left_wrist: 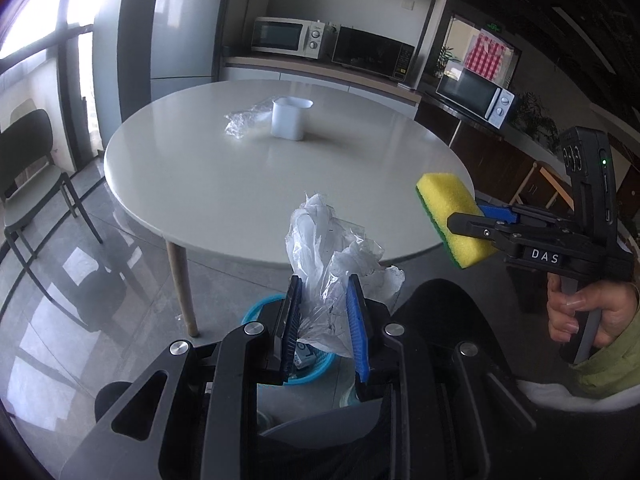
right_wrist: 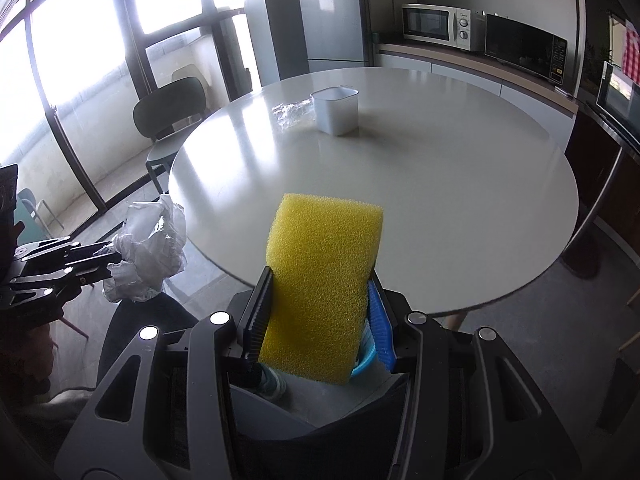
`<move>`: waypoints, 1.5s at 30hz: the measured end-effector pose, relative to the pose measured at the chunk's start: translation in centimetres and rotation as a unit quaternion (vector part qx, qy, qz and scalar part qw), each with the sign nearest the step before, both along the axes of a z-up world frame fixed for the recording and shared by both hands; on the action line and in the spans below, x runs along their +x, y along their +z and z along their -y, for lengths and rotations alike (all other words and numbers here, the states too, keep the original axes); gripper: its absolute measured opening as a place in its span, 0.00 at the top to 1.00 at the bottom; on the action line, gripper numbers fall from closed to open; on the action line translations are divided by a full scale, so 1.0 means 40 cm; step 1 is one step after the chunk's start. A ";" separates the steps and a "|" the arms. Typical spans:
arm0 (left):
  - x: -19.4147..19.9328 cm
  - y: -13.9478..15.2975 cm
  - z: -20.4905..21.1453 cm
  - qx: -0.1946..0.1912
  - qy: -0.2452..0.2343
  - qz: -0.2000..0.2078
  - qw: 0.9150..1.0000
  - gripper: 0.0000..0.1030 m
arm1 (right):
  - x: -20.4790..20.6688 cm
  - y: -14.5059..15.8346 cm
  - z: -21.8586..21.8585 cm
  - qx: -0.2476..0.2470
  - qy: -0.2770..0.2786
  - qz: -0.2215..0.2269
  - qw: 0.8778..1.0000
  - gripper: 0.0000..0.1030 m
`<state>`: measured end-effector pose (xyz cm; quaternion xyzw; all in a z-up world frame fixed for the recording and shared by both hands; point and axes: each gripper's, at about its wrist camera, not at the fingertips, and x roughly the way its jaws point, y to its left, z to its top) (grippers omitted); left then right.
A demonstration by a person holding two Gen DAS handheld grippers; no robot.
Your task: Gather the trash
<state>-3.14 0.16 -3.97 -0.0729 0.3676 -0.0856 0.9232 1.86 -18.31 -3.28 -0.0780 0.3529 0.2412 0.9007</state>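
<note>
**Left wrist view: drop the wad into the basket**

Your left claw [left_wrist: 324,312] grips the crumpled plastic wrap [left_wrist: 332,248] above the blue basket [left_wrist: 256,308] on the floor. Centre over it before releasing; your right claw [right_wrist: 320,312] clamps the yellow sponge [right_wrist: 320,280].

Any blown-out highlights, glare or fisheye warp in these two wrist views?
Right wrist view: windows blown out white, streaky glare on the round table. Left wrist view: dimmer, window clipped only at the top left, reflections on the glossy floor. Both: strong barrel distortion, dark corners; no evident motion blur.
</note>
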 end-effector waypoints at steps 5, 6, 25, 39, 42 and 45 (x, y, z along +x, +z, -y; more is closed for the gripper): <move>-0.036 -0.029 0.025 -0.003 -0.015 -0.024 1.000 0.79 | -0.045 -0.039 0.015 0.002 0.007 -0.021 1.000 0.60; -0.039 -0.034 0.027 -0.001 -0.017 -0.028 0.999 0.79 | -0.054 -0.047 0.018 0.001 0.009 -0.024 1.000 0.60; 0.023 -0.291 0.005 -0.016 0.014 -0.138 0.990 0.79 | 0.013 -0.321 0.021 -0.032 -0.020 -0.127 0.991 0.60; 0.099 -0.426 -0.018 -0.041 0.036 -0.196 0.979 0.79 | 0.130 -0.520 -0.025 -0.060 -0.035 -0.200 0.977 0.59; 0.119 -0.447 -0.019 -0.049 0.042 -0.207 0.976 0.79 | 0.156 -0.557 -0.034 -0.067 -0.038 -0.211 0.974 0.59; 0.140 -0.468 -0.018 -0.059 0.046 -0.218 0.973 0.79 | 0.183 -0.585 -0.043 -0.073 -0.042 -0.220 0.972 0.59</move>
